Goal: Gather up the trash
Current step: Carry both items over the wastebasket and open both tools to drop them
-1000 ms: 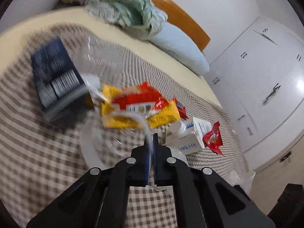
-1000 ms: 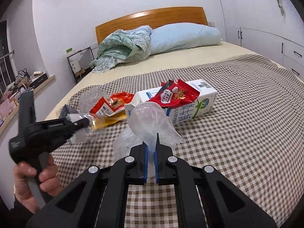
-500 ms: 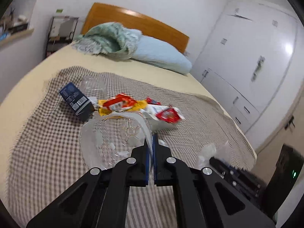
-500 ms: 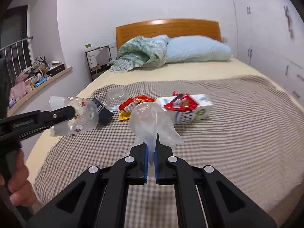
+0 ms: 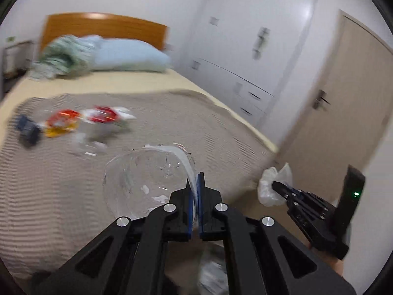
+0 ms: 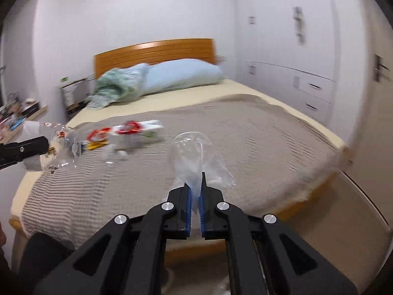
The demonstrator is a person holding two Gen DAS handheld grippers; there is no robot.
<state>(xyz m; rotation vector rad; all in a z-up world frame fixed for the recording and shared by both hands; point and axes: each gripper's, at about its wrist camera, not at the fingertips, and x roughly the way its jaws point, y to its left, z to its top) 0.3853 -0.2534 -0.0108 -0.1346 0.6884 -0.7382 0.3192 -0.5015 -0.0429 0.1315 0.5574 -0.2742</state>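
My left gripper [image 5: 195, 179] is shut on a clear plastic bottle [image 5: 145, 179] and holds it in the air off the foot of the bed; the bottle also shows in the right wrist view [image 6: 57, 147]. My right gripper [image 6: 195, 182] is shut on a crumpled clear plastic bag [image 6: 196, 154], which also shows in the left wrist view [image 5: 272, 184]. On the checked blanket [image 6: 245, 147] lie a white milk carton [image 6: 145, 129], red and yellow snack wrappers [image 5: 63, 120] and a dark blue box [image 5: 27, 130].
A pillow [image 6: 181, 76] and a green bundle [image 6: 115, 86] lie at the wooden headboard. White wardrobes [image 6: 294, 49] line the right wall, with a door [image 5: 339, 113] beyond. Something pale and blurred shows on the floor below my left gripper [image 5: 213, 280]. A bedside shelf [image 6: 73, 93] stands at the left.
Both grippers have pulled back from the bed with their loads and swung to the right. The litter on the blanket now lies farther off, and the door has come into view.
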